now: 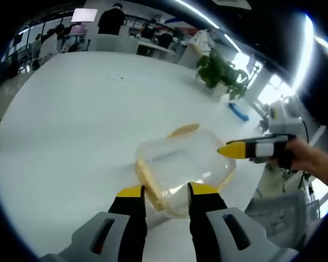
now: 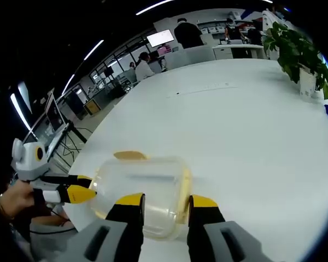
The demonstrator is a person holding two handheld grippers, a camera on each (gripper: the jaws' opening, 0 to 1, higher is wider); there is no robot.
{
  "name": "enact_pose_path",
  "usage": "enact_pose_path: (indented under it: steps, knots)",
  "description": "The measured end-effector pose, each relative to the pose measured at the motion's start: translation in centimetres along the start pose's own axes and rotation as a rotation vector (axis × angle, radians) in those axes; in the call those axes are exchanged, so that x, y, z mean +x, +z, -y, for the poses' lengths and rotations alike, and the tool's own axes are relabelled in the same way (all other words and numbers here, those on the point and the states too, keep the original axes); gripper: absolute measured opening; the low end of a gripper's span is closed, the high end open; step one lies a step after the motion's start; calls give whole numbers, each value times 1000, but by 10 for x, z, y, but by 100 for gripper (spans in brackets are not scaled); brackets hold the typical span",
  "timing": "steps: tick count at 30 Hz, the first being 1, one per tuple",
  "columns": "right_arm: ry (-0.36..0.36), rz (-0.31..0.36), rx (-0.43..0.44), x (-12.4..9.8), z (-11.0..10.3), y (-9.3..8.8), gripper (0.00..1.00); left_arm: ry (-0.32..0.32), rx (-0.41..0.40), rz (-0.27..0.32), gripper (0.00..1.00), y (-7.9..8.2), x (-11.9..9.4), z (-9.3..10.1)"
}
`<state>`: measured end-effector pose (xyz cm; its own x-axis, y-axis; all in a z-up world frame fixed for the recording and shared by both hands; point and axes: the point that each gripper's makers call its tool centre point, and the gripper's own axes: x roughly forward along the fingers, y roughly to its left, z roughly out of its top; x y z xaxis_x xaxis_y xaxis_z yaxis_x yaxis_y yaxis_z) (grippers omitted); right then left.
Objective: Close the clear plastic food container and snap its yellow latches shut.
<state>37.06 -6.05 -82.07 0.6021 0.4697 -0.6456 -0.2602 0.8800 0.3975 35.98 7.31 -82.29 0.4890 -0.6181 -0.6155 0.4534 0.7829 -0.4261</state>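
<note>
Clear plastic food container [image 1: 181, 170] sits on the white bench [image 1: 76, 125] near its edge, lid resting on top, with yellow latches along its sides — one long latch [image 1: 148, 185] at the left gripper's side, another tab [image 1: 184, 130] sticking out at the far side.

In the left gripper view, the left gripper [image 1: 167, 192] hovers low over the container's near edge, its yellow-tipped fingers [image 1: 130, 192] parted narrowly with the long latch and the container's corner between them; whether they touch it I cannot tell. Further right, the right gripper [image 1: 233, 149] comes in held by a hand [image 1: 311, 159], its tip at the container's right side. Beyond stand a potted plant [image 1: 223, 71] and a blue object [image 1: 238, 112].

In the right gripper view, the left gripper [image 2: 79, 192] appears at the left, close to the container [image 2: 142, 191]. The right gripper [image 2: 167, 201] has its fingers [image 2: 204, 202] slightly apart over the container's near edge — gripping nothing that I can make out. People [image 2: 187, 33] stand in the background.
</note>
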Motion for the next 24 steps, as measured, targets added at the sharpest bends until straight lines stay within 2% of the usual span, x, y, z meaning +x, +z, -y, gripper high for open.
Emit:
enact_pose_path:
  steps: [1,2,3,9,10,11,12,13,15,21,24]
  knots:
    - [0,2,4,0,0,0,28,-7,1,6,27,0,0,-1]
    - [-2,5,5,0,1,0,28,-17,-34,12,27,1,1,-1]
    - [-4,9,6,0,1,0,28,-15,-18,9,27,2,0,-2]
    - [-23,25,20,-3,3,-1,27,-17,-48,18,26,6,2,0]
    - [-28,28,25,-3,3,0,27,-7,-95,33,25,7,3,-2]
    - [-14,47,10,-2,1,2,27,-30,-213,43,25,5,9,-2]
    - [-25,36,28,-4,3,0,27,-42,-218,39,25,1,11,-4]
    - [-24,39,30,-6,5,-1,27,-33,-148,45,25,2,9,-3]
    - [-22,44,26,-5,4,-1,27,-13,-144,48,25,3,9,-1]
    - [-27,43,29,-6,4,-1,28,-28,-78,37,26,5,7,-3]
    - [-31,50,30,-4,0,-2,29,-27,-78,47,26,7,6,-8]
